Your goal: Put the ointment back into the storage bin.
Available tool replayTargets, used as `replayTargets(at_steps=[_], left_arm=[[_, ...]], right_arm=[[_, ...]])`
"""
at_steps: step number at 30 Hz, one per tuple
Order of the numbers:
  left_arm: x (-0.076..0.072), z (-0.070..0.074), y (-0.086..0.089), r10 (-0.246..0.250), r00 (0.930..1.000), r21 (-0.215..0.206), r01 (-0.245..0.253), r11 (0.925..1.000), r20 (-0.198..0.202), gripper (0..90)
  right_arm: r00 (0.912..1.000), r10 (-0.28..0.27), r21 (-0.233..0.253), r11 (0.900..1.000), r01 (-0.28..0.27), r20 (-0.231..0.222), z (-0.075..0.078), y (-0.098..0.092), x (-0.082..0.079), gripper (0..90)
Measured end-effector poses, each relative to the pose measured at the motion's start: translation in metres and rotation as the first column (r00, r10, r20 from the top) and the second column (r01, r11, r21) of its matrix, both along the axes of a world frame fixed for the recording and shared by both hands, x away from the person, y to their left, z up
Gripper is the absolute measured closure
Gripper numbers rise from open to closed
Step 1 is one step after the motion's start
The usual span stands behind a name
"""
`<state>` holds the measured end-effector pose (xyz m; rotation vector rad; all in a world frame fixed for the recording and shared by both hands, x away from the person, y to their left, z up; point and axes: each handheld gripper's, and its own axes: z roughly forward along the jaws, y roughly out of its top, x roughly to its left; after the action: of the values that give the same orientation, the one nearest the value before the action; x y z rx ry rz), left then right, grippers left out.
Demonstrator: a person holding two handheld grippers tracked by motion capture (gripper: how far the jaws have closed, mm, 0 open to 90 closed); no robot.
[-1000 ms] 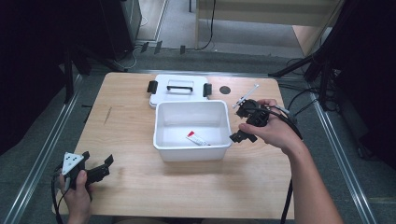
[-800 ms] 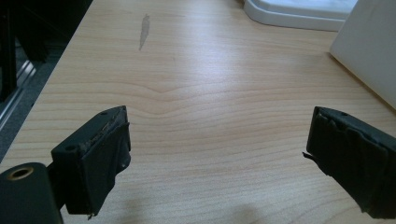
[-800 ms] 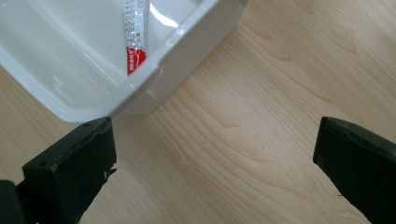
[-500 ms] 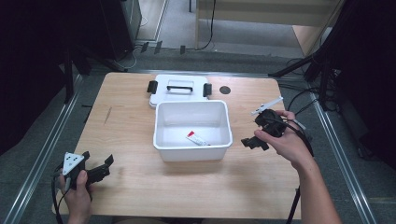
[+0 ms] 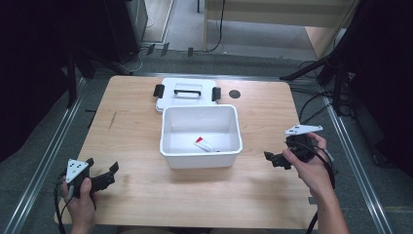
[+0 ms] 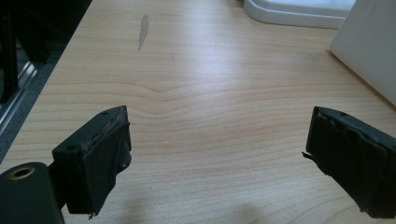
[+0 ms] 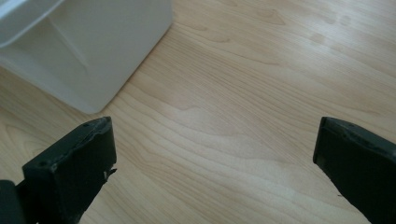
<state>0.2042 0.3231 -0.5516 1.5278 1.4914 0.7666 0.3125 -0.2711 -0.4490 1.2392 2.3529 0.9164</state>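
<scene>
Both grippers are spread wide with nothing between their jaws. Right gripper [image 5: 278, 159] hovers low over the table [image 5: 272, 112] at about four o'clock from the white bin [image 5: 201, 157], its hand [image 5: 311, 168] curled around it, jaws pointing toward the bin. Left gripper [image 5: 104, 176] sits near the table's seven o'clock corner, gripped from below by the left hand [image 5: 80, 202]. Inside the bin lies a small red-and-white item [image 5: 206, 145], possibly a tube. A white lid [image 5: 187, 92] rests at the bin's twelve o'clock.

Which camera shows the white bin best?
The high view: the whole white bin shows, with a small tube inside. The right gripper view catches one outer corner; the left gripper view just a wall edge.
</scene>
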Motion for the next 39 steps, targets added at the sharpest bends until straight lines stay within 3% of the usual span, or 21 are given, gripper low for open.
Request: replayTargets(at_steps=[3, 11, 17, 18, 26, 39], left_arm=[[0.0, 0.0, 0.0, 0.0, 1.0, 0.002, 0.0, 1.0, 0.0, 7.5], [0.0, 0.0, -0.001, 0.0, 1.0, 0.005, 0.0, 1.0, 0.001, 7.5], [0.0, 0.0, -0.001, 0.0, 1.0, 0.007, 0.0, 1.0, 0.002, 7.6], [0.0, 0.0, -0.001, 0.0, 1.0, 0.007, 0.0, 1.0, 0.002, 7.5], [0.0, 0.0, -0.002, -0.003, 1.0, 0.011, 0.003, 0.9999, 0.001, 7.5], [0.0, 0.0, -0.004, -0.004, 1.0, 0.026, 0.004, 0.9996, -0.002, 7.5]], right_arm=[[0.9997, -0.019, 0.022, 1.0, 0.019, 0.016, -0.006, -0.005, -0.006, 0.0], [0.9939, -0.094, 0.086, 0.992, 0.089, 0.058, -0.04, -0.029, -0.03, 0.0], [0.9845, -0.147, 0.134, 0.982, 0.133, 0.096, -0.056, -0.043, -0.043, 0.0], [0.9799, -0.168, 0.154, 0.976, 0.151, 0.107, -0.061, -0.048, -0.047, 0.0], [0.9621, -0.232, 0.207, 0.958, 0.2, 0.144, -0.071, -0.071, -0.061, 0.0], [0.9453, -0.271, 0.219, 0.948, 0.23, 0.181, -0.076, -0.095, -0.078, 0.0]])
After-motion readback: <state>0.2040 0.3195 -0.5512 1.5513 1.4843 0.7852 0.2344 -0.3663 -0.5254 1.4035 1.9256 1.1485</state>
